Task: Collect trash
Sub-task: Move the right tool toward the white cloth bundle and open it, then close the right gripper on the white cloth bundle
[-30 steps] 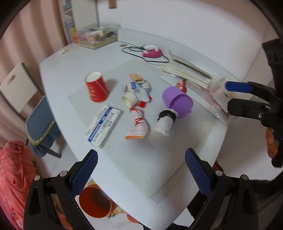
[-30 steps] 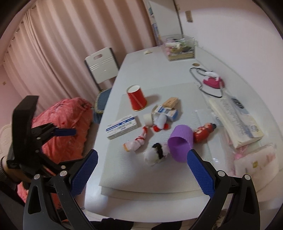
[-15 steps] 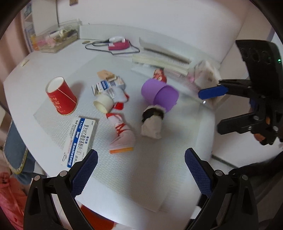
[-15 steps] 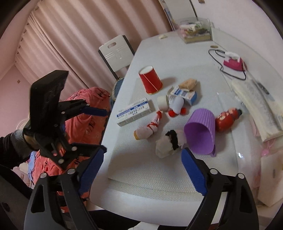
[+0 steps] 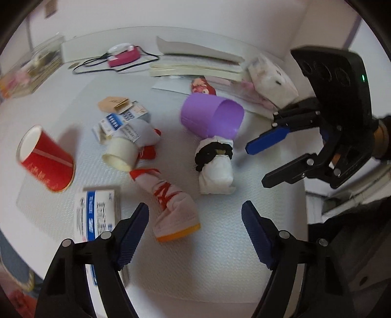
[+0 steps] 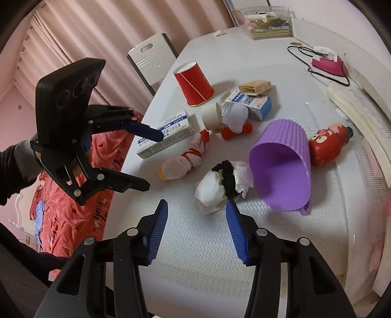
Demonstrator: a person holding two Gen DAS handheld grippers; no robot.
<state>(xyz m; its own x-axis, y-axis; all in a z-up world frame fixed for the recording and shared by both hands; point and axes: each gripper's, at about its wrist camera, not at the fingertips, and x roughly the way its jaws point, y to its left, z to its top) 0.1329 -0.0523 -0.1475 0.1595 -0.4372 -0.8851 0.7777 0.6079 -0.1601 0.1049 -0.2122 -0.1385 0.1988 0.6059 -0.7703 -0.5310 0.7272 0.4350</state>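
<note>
My left gripper [image 5: 195,230] and right gripper [image 6: 196,227] both have fingers apart, holding nothing. Near my right one lies a white bundle [image 6: 220,186], touching the purple cup [image 6: 281,168].

— What do you see around the white table [image 6: 244,44]?
— You have pink curtains [image 6: 97,31] hanging behind it. A white chair [image 6: 152,57] stands at its far side.
— And the wall?
— You see a plain white wall [image 5: 195,22] right behind the table. Something with red cloth [image 6: 97,171] sits low beside it.
</note>
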